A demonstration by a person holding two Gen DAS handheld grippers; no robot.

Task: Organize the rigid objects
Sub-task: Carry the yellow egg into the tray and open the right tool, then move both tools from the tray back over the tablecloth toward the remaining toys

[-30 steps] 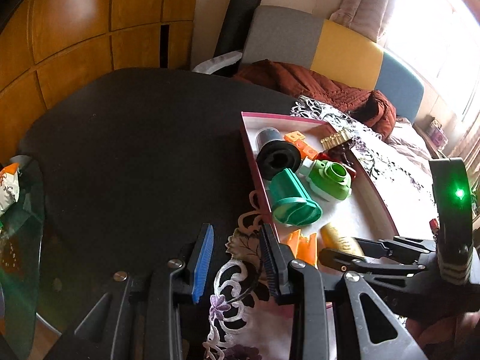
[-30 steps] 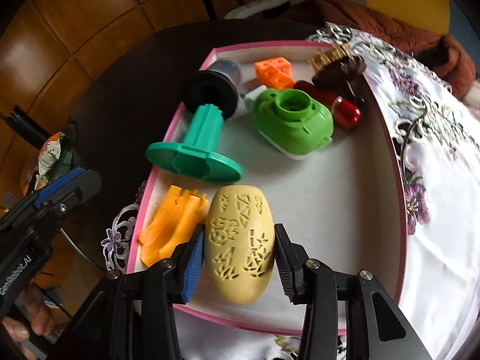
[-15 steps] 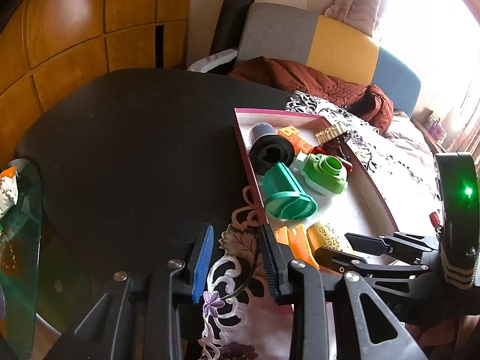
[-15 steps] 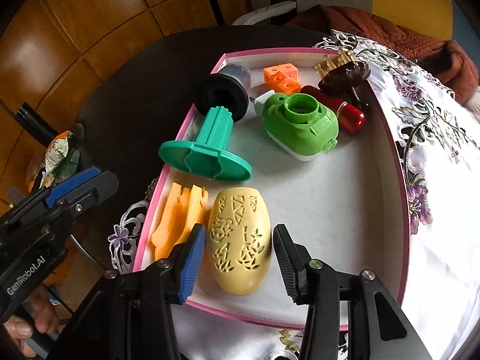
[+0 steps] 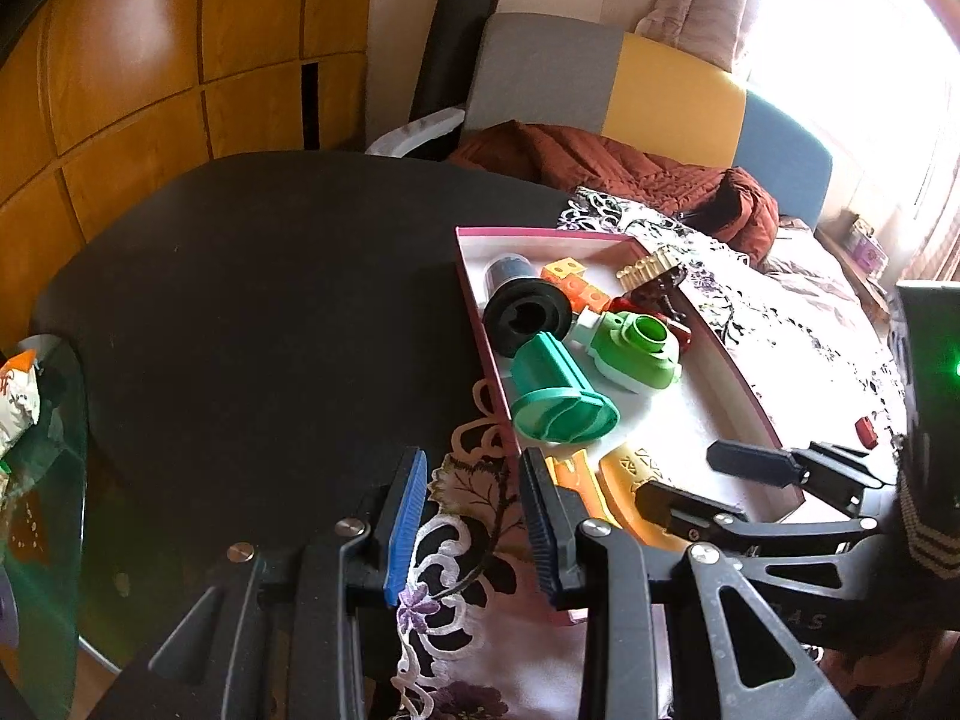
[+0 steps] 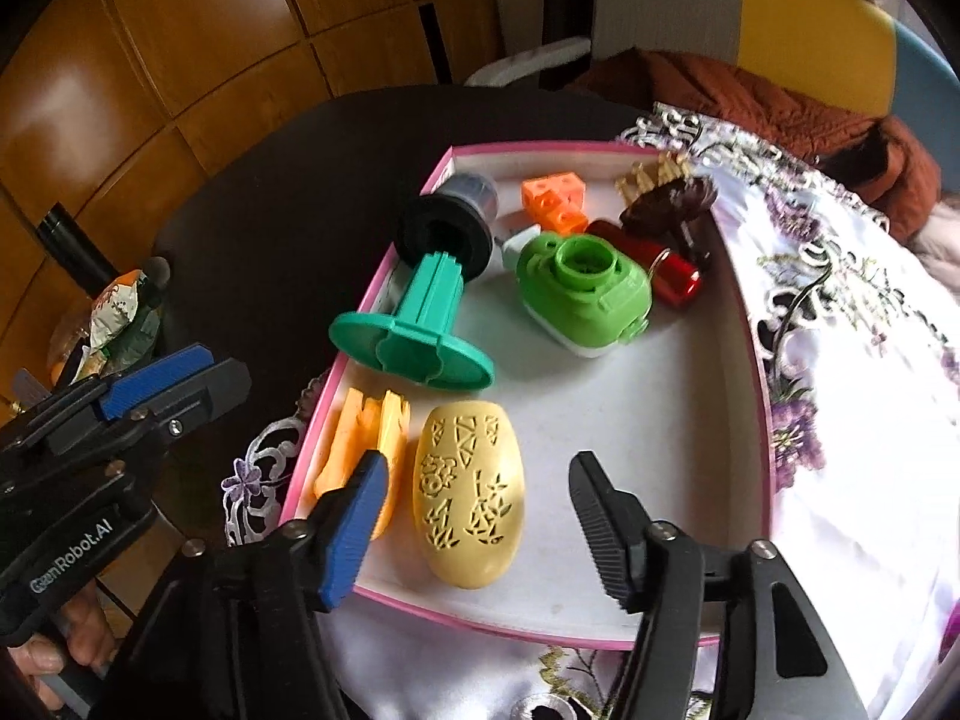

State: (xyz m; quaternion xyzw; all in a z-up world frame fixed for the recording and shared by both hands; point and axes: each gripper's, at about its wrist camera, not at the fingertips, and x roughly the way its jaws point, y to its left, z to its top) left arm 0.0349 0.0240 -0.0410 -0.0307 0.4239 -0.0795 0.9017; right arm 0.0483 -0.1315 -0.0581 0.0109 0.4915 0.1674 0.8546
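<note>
A yellow carved egg-shaped piece (image 6: 468, 498) lies in the near left part of the pink-rimmed white tray (image 6: 762, 420). My right gripper (image 6: 480, 468) straddles it with its jaws opening, and neither pad touches it. An orange piece (image 6: 366, 450) lies just left of the egg. Farther back in the tray lie a teal spool (image 6: 414, 330), a green toy camera (image 6: 585, 294), a black spool (image 6: 441, 234), orange blocks (image 6: 552, 198) and a red cylinder (image 6: 660, 270). My left gripper (image 5: 471, 462) hovers over the embroidered cloth at the tray's left corner, jaws narrowly apart with nothing between them.
The tray sits on a white embroidered cloth (image 6: 840, 420) over a dark round table (image 5: 270, 300). A glass side table with a snack bag (image 5: 24, 396) stands at the left. Behind is a sofa with a brown blanket (image 5: 600, 162). A hand (image 6: 36, 654) holds the left gripper.
The right jaws have spread and let go of the yellow egg, which now rests in the tray. The left gripper has stayed put.
</note>
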